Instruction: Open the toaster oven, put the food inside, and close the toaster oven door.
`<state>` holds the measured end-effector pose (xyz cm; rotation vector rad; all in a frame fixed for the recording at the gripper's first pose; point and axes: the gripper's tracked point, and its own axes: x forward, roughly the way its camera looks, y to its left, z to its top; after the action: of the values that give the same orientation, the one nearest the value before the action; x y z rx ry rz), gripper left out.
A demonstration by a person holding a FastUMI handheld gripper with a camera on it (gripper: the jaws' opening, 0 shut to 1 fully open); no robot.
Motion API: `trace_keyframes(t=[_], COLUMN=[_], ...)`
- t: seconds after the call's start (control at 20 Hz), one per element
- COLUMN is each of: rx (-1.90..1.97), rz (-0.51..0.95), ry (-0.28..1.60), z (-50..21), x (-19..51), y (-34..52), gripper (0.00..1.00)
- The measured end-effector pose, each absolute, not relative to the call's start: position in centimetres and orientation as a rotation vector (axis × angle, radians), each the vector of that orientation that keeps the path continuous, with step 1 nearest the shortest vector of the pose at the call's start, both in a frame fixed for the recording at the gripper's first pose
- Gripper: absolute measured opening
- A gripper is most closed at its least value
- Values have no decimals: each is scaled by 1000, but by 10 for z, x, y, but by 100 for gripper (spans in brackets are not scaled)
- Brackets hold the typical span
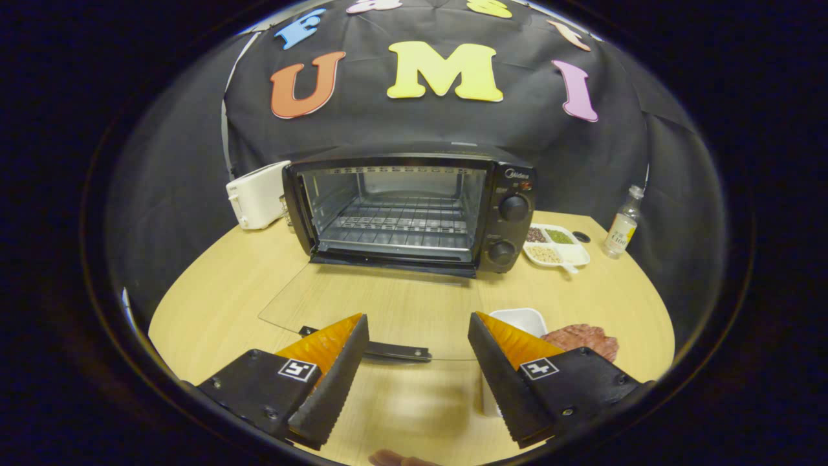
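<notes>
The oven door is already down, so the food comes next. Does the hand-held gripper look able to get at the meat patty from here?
Probably yes. The hand-held gripper is open and holds nothing; the meat patty lies uncovered just beyond its right finger, beside a white container.

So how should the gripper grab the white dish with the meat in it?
Probably by the white dish's near rim, coming from above: one finger inside the wall, one outside. The meat lies flat on its far side, so that rim looks free. The gripper is open, holding nothing, and the toaster oven door is down.

toaster oven point(414, 207) black | toaster point(257, 194) white | table point(226, 285) light wood
</notes>
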<state>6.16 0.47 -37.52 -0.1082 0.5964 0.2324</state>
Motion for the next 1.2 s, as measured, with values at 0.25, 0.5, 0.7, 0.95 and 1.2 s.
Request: trace_keyframes(t=[0.25,0.5,0.7,0.95,1.2], rx=[-144,-159,-159,-11,89], rz=[206,178,188,254,335], ry=[554,564,600,806,969], z=[-331,-303,-296,-339,-380], x=[66,76,86,88,76], y=[-45,-102,-137,-161,-172], gripper=[99,99,99,99,91])
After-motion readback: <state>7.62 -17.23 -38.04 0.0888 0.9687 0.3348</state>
